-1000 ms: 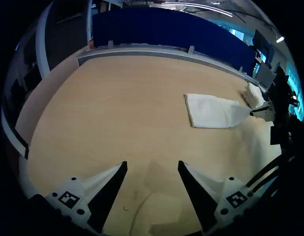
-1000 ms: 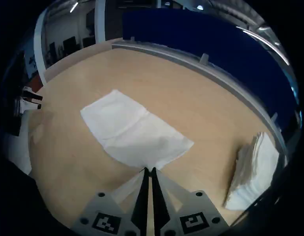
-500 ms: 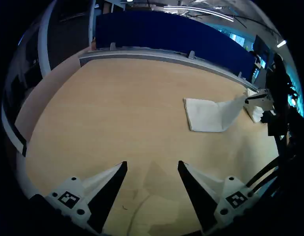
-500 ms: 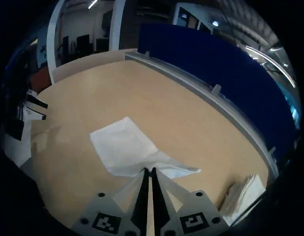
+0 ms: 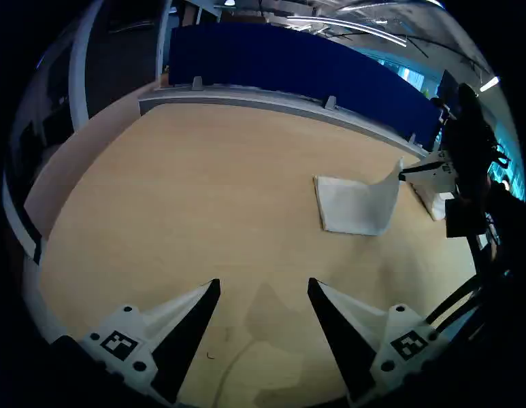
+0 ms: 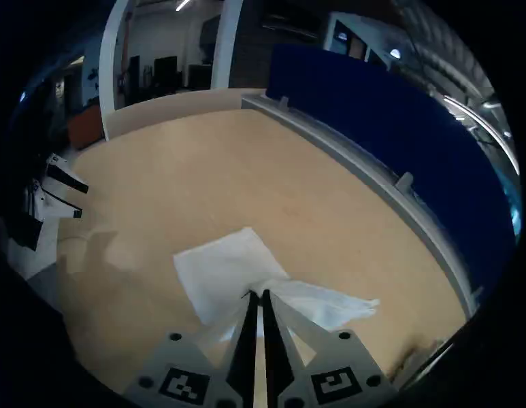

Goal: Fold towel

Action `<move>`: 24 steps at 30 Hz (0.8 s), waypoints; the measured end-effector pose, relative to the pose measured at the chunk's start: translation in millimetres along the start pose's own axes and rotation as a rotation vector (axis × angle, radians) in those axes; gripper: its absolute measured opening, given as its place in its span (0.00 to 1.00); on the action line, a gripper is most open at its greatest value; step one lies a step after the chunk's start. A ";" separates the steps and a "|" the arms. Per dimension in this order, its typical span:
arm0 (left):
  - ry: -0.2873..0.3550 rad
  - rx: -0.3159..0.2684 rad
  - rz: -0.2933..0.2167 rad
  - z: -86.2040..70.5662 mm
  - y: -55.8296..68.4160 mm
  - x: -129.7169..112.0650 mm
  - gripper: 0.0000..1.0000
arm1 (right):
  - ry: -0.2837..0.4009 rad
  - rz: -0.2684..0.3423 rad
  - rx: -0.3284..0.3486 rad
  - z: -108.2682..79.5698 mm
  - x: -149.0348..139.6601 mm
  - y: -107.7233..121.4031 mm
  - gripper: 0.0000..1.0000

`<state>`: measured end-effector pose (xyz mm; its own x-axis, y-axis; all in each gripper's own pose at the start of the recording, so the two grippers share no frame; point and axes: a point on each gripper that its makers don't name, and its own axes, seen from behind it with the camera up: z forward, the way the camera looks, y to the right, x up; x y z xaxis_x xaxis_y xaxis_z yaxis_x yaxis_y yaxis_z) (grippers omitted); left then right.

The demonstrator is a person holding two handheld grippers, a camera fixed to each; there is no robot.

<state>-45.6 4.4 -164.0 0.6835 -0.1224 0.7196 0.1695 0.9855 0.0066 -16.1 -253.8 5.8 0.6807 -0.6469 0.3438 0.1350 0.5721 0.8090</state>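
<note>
Right at the tips, the right gripper (image 6: pixel 256 294) has its fingers (image 6: pixel 247 330) pressed together with almost no gap, and a corner of the white towel (image 6: pixel 225 272) is pinched between them. That corner is lifted off the table (image 6: pixel 215 170), so the cloth rises from it to the fingertips and a loose flap trails off to the right, while the far part of the towel lies flat on the wood. In the left gripper view the same towel (image 5: pixel 351 204) shows well off to the right, one end flat and the other end curling upward to the tip of the right gripper (image 5: pixel 402 175), with a person's dark-sleeved arm (image 5: pixel 470 146) behind it. The left gripper (image 5: pixel 263 280) has its fingers (image 5: pixel 188 319) spread wide, holding nothing and touching nothing, poised above bare table well apart from the towel. A blue partition (image 5: pixel 290 64) runs along the table's far edge.
</note>
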 end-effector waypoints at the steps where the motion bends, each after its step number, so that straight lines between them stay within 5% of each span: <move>1: 0.004 0.001 -0.008 -0.3 -0.2 0.9 0.95 | 0.001 -0.008 0.012 5.7 2.4 -6.3 0.05; 9: 0.024 0.013 -0.057 -1.6 -3.7 2.3 0.95 | -0.022 -0.079 0.106 61.8 3.9 -62.5 0.05; 15: 0.018 0.022 -0.068 -0.7 -7.3 -3.8 0.95 | -0.072 -0.061 0.156 97.0 -19.6 -91.6 0.05; 24: 0.016 0.016 -0.073 -1.2 -6.2 -5.5 0.95 | -0.067 -0.037 0.161 94.6 -18.5 -87.8 0.09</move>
<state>-49.6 -1.2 -168.9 0.6811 -0.1959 0.7055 0.2084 0.9756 0.0697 -108.7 -339.8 -26.5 0.6272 -0.7011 0.3392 0.0382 0.4627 0.8857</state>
